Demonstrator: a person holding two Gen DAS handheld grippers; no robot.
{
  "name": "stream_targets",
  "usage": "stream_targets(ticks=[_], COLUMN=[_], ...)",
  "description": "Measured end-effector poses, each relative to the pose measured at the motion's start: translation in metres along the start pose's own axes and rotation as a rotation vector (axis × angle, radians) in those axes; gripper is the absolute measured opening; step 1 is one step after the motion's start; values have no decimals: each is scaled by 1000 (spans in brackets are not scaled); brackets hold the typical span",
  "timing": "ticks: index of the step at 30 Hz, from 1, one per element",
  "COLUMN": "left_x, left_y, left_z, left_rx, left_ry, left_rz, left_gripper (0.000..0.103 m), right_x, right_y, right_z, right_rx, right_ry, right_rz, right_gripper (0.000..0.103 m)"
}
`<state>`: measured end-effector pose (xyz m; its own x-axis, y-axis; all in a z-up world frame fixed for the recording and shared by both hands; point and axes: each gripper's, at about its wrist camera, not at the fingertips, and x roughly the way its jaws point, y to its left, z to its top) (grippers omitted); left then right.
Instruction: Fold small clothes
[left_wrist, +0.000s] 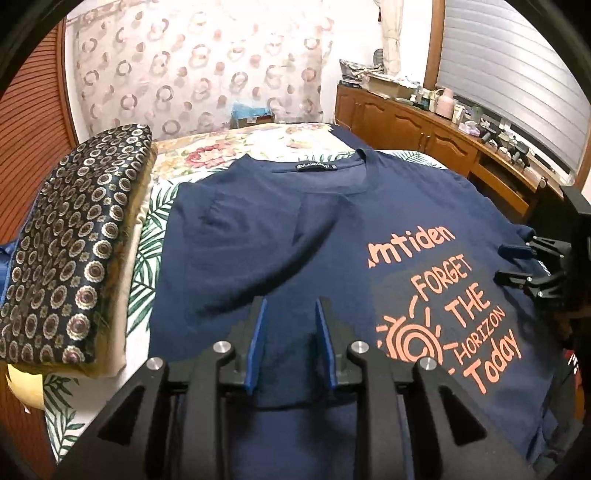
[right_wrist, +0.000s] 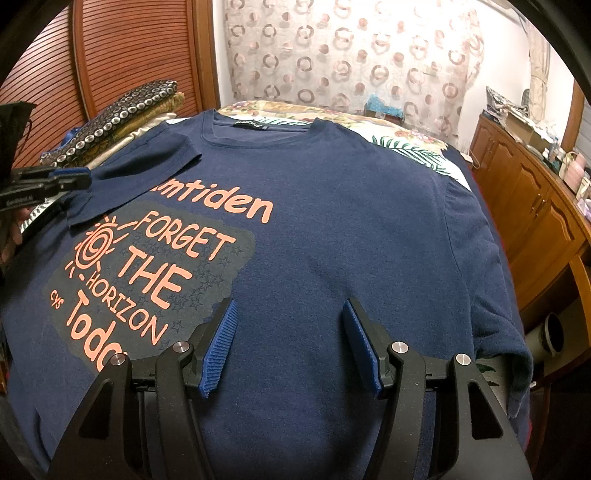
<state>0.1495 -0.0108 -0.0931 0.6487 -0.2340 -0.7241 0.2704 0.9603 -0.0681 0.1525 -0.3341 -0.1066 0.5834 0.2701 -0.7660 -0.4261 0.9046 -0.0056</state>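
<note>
This is a home bedroom. A bed with a floral and palm-leaf printed cover (left_wrist: 258, 144) fills the middle, backed by a sheer curtain patterned with pink rings (left_wrist: 192, 70). A long brown wooden cabinet with panelled doors (left_wrist: 413, 125) carries cluttered household items beneath a grey slatted window blind (left_wrist: 517, 85). A reddish louvred wooden door (right_wrist: 136, 51) stands at one side.

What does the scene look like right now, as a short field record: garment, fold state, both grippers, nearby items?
garment: navy T-shirt, print side up, lying on the bed
fold state: one sleeve folded inward over the chest; the other side still spread out
left hand-held gripper: open, over the shirt, holding nothing
right hand-held gripper: open, over the shirt, holding nothing
nearby: stack of folded fabric beside the shirt
</note>
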Motion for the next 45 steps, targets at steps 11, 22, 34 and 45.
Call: stream_targets(ticks=[11,22,34,45], left_x=[34,36,39,39], left_y=[2,-2,-8,-7], left_z=[0,1,2,1], left_rx=[36,68,82,92], left_ry=[72,68,73,73], left_rz=[32,-19,-54,-51], left_gripper=[26,39,52,56], right_x=[-22,-51,-42,-49], right_y=[-35,-145,-160,-152], right_z=[-1,-21,-43,-29], right_rx=[110,295,329,222], right_ry=[-49,-44,5,-30], right_rz=[-30,-145,-46,-147], right_gripper=[61,54,29,3])
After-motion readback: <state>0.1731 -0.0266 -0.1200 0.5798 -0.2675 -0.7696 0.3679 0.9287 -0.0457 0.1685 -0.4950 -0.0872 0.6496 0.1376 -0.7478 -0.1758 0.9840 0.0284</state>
